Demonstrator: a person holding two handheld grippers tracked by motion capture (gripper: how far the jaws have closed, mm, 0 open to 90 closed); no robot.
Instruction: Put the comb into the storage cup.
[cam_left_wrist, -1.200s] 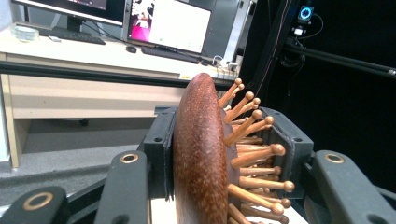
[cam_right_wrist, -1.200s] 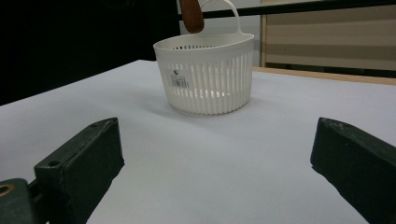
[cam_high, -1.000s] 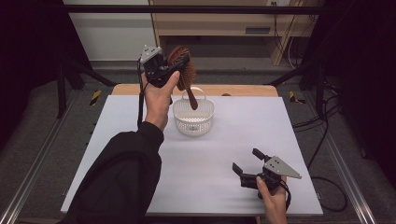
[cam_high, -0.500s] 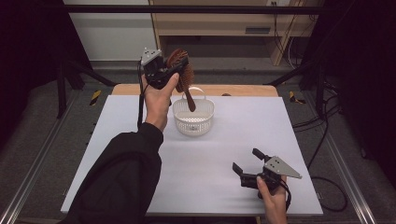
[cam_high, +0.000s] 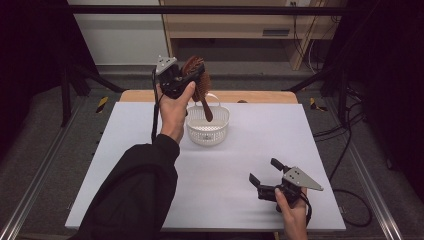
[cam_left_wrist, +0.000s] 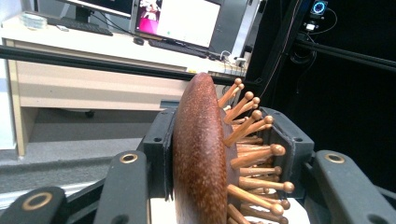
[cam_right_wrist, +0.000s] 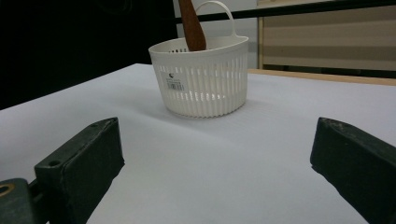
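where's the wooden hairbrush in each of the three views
High view: the hairbrush is top centre, head clamped in the left tongs, handle pointing down over the white basket.
Left gripper view: its head sits centre frame, back to the left, pegs to the right.
Right gripper view: its handle tip is at the top, dipping into the basket.
Shared landmark: the basket, in the high and right gripper views.
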